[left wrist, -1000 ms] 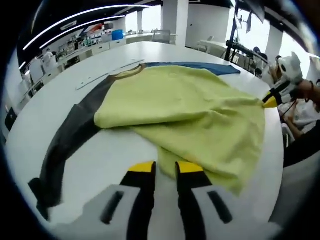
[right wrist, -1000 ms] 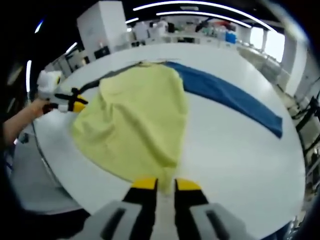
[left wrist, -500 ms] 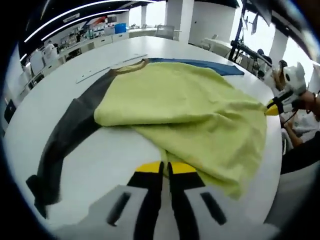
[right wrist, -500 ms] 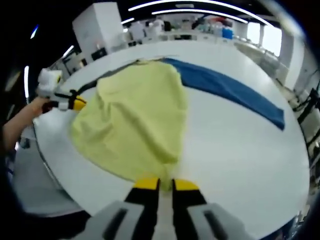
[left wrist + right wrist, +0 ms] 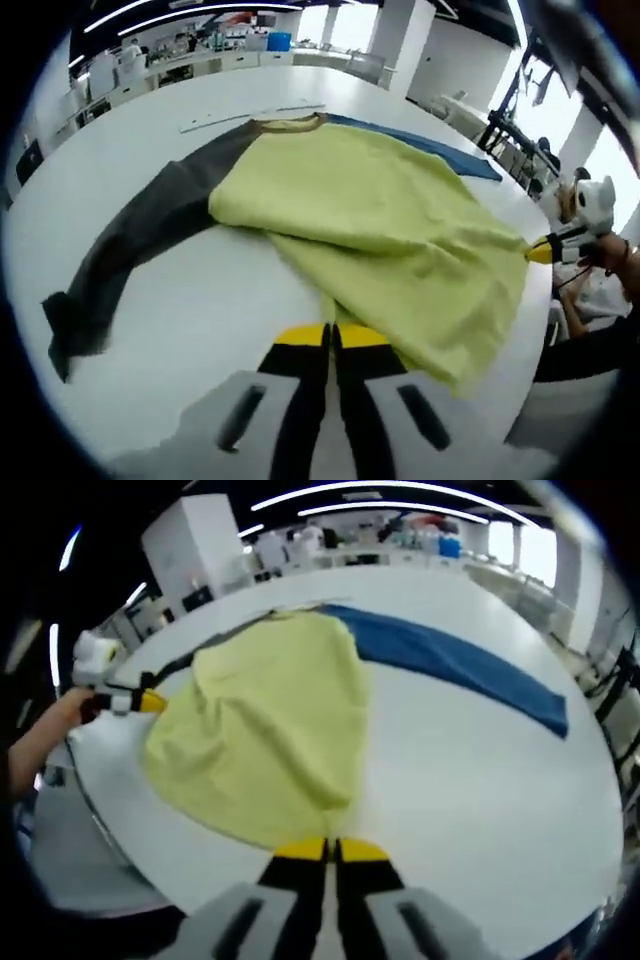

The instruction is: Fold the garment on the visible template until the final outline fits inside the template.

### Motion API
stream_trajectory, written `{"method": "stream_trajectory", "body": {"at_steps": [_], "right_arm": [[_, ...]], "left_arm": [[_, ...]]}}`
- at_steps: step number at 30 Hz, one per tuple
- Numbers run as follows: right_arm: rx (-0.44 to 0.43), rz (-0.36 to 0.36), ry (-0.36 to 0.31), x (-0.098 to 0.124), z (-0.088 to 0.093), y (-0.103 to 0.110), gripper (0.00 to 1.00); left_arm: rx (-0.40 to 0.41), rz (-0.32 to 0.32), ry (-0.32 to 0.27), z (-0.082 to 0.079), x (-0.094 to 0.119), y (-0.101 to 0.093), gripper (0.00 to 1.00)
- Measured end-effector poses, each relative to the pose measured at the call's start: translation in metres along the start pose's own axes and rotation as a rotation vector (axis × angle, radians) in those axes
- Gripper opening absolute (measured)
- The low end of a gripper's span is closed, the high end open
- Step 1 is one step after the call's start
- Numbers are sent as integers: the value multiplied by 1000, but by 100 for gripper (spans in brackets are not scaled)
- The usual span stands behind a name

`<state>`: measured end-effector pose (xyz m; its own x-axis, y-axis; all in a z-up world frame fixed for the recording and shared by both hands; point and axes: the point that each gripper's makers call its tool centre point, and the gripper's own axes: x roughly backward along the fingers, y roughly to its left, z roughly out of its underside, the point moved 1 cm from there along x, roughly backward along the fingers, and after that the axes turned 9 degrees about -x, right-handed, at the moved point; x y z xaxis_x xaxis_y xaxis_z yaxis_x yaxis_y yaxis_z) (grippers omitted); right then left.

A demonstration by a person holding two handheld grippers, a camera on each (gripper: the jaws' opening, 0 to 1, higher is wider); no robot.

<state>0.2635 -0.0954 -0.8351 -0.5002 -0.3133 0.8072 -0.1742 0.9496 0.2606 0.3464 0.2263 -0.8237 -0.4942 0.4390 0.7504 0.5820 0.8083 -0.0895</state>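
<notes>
A yellow-green garment [image 5: 370, 215] with one dark grey sleeve [image 5: 135, 245] and one blue sleeve [image 5: 455, 665] lies spread across a large white table [image 5: 190, 320]. Its body is partly doubled over itself, with a fold edge running across the middle.

In the left gripper view, the left gripper [image 5: 331, 338] sits at the near hem with its yellow-tipped jaws pressed together on the edge of the cloth. The grey sleeve stretches away to the left of that view, flat on the table. The right gripper [image 5: 545, 250], held by a person's hand [image 5: 610, 250], grips the far corner of the hem at the table's edge.

In the right gripper view, the right gripper's own jaws are closed on the hem corner nearest the camera. The blue sleeve runs out to the right, flat and straight. The left gripper shows at the opposite hem corner.

No template outline can be made out on the table. Blurred benches [image 5: 190, 60] stand behind.
</notes>
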Motion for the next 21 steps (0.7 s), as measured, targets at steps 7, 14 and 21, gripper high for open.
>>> {"method": "stream_trajectory", "body": {"at_steps": [7, 14, 21], "right_arm": [[13, -2, -11, 4, -4, -2, 0], [0, -13, -19, 8, -6, -2, 0], [7, -13, -14, 9, -7, -6, 0]], "left_arm": [[78, -8, -12, 6, 16, -6, 0], [125, -39, -18, 16, 35, -7, 0], [162, -57, -31, 26, 46, -11, 0]]}}
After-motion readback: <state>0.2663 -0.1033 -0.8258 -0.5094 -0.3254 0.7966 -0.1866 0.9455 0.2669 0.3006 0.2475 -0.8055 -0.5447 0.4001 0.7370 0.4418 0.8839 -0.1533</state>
